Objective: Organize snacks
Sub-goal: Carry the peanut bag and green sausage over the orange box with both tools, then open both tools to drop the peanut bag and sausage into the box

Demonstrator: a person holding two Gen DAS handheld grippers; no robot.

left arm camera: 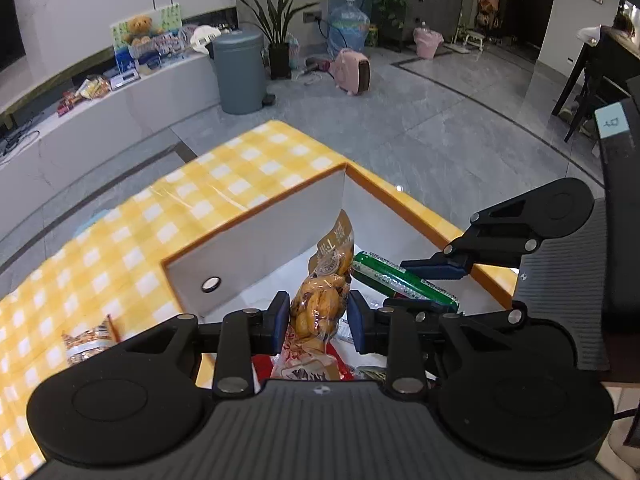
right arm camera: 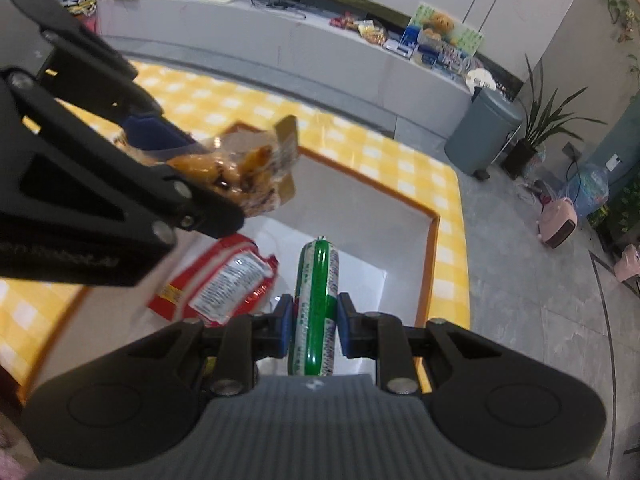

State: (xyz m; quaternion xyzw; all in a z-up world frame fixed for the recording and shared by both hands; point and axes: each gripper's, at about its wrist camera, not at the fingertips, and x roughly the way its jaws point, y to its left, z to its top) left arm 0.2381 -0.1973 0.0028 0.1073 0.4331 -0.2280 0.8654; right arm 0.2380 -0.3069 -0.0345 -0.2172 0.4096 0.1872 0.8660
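Note:
My left gripper [left arm camera: 319,316] is shut on a clear packet of brown snack [left arm camera: 320,304], held upright over a white bin with an orange rim [left arm camera: 256,210]. My right gripper [right arm camera: 314,326] is shut on a green sausage tube [right arm camera: 318,280] over the same bin [right arm camera: 430,260]. The left wrist view has the right gripper [left arm camera: 420,286] close on the right with the green tube [left arm camera: 400,280]. In the right wrist view the left gripper [right arm camera: 192,172] and its packet [right arm camera: 248,172] hang at upper left. A red packet [right arm camera: 224,284] lies in the bin.
The bin sits in a table with a yellow checked cloth [left arm camera: 160,220]. An orange snack packet [left arm camera: 90,340] lies on the cloth at the left. Beyond are a grey pedal bin [left arm camera: 240,72], a low counter with snacks [left arm camera: 92,88], and a pink heater [left arm camera: 356,72] on the floor.

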